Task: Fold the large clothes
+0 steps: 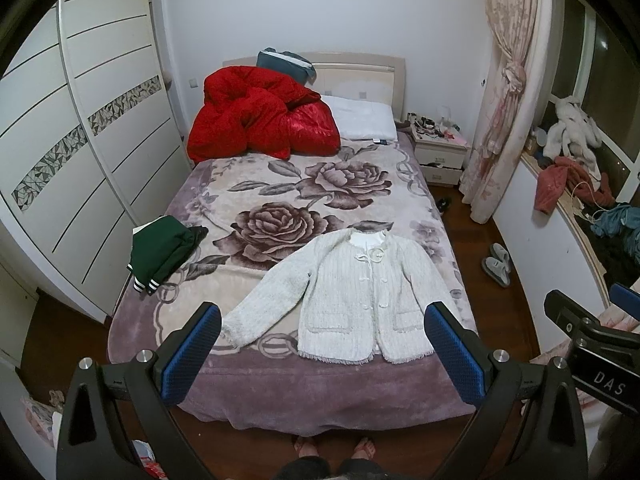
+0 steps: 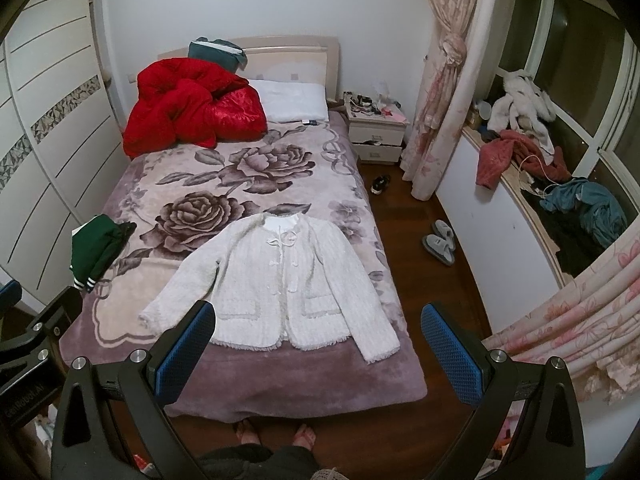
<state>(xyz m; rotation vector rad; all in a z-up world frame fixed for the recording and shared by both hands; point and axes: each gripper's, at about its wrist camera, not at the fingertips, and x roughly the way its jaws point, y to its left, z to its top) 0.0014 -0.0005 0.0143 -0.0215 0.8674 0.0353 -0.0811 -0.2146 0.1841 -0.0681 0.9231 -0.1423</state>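
Left wrist view: white fuzzy knit cardigan (image 1: 352,296) lies flat near the floral-blanket bed's (image 1: 280,380) foot edge. Soft, light, floppy; likely best pinched at the cuffs or hem. Left gripper (image 1: 320,356) and right gripper (image 2: 318,354) both gape wide, empty.

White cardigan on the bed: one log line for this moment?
stage: pre-fold | white cardigan: flat, buttoned, sleeves out, on floral blanket | left gripper: open, empty | right gripper: open, empty

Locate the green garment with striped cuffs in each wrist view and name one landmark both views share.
Left wrist view: the green garment lies at the bed's left edge, left of centre, beside the wardrobe.
Right wrist view: the same garment sits further left in the picture, again on the bed's left edge.
Shared landmark: the white cardigan spread flat near the bed's foot.
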